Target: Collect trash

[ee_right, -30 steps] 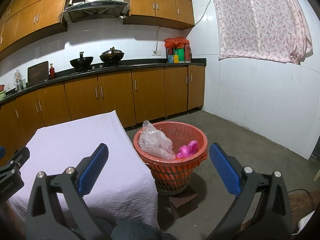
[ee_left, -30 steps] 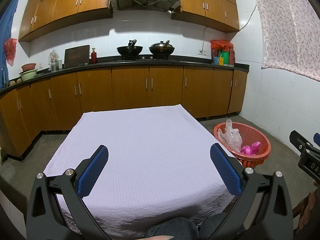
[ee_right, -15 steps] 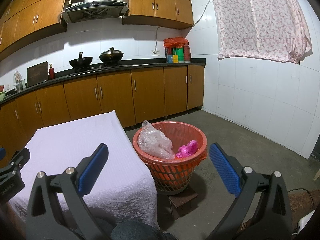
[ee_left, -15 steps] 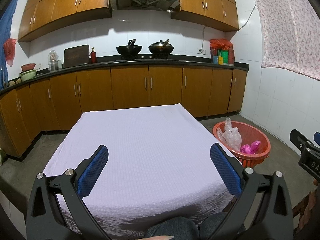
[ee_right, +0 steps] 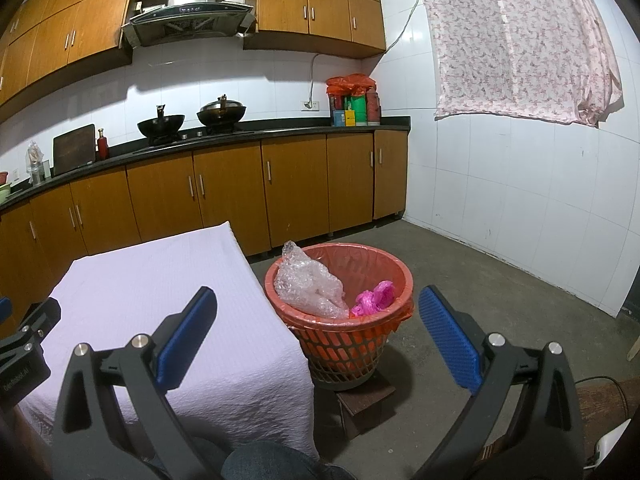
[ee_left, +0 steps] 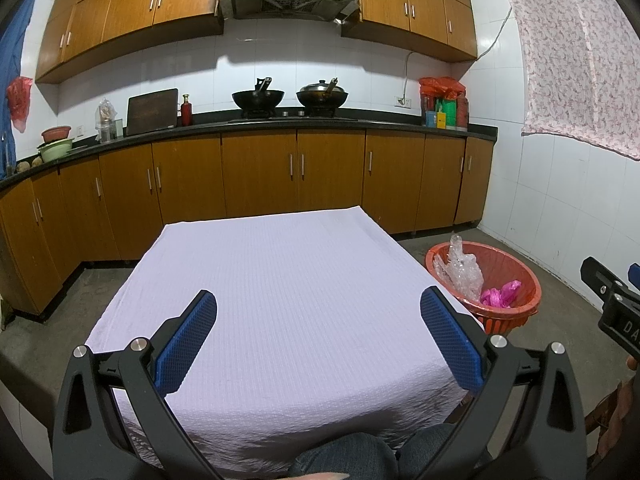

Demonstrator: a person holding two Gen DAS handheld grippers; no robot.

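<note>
The kitchen counter [ee_left: 280, 124] with its two woks runs along the back wall, and in front of it the table [ee_left: 288, 280] under a pale lilac cloth shows no rubbish on the part in view. Just beside its right edge stands the orange basket [ee_right: 384, 344], lined with a red bag and raised on a small dark block [ee_right: 366, 396]. Inside lie the collected pieces: a crumpled clear plastic wrap [ee_right: 308, 290] leaning on the near-left wall, and a pink bag [ee_right: 374, 298] touching it. The left gripper [ee_left: 318, 332] hangs over the near table edge, jaws spread wide and holding nothing; the right gripper [ee_right: 318, 334] faces the basket, likewise wide and bare. The task looks finished or nearly so; a sensible check is to scan the cloth and floor before lowering either tool.
</note>
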